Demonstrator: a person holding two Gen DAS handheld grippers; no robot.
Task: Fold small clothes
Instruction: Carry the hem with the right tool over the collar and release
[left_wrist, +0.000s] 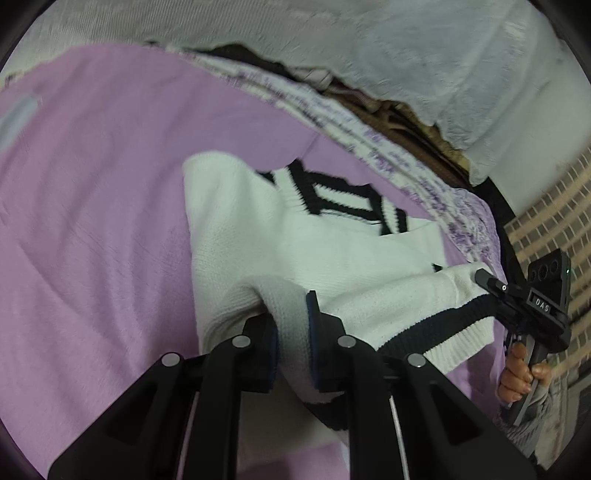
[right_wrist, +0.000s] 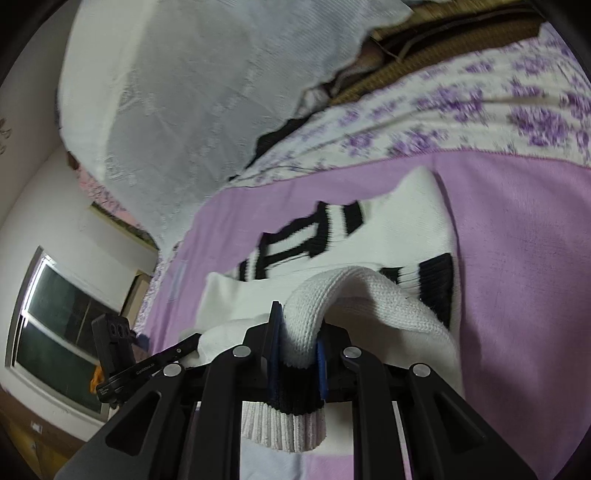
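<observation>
Left gripper (left_wrist: 293, 339) and right gripper (right_wrist: 297, 347) each clenched on sweater (left_wrist: 295, 236) hem; thick knit could slip a pad, folding crooked over pink sheet (left_wrist: 92, 221)

Sweater (left_wrist: 295, 236) hem behind left gripper (left_wrist: 293, 343)

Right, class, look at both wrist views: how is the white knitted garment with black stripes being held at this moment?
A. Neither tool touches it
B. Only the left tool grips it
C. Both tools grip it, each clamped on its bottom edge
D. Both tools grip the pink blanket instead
C: the left tool and right tool each pinch a fold of the white sweater, lifted above the pink blanket.
</observation>
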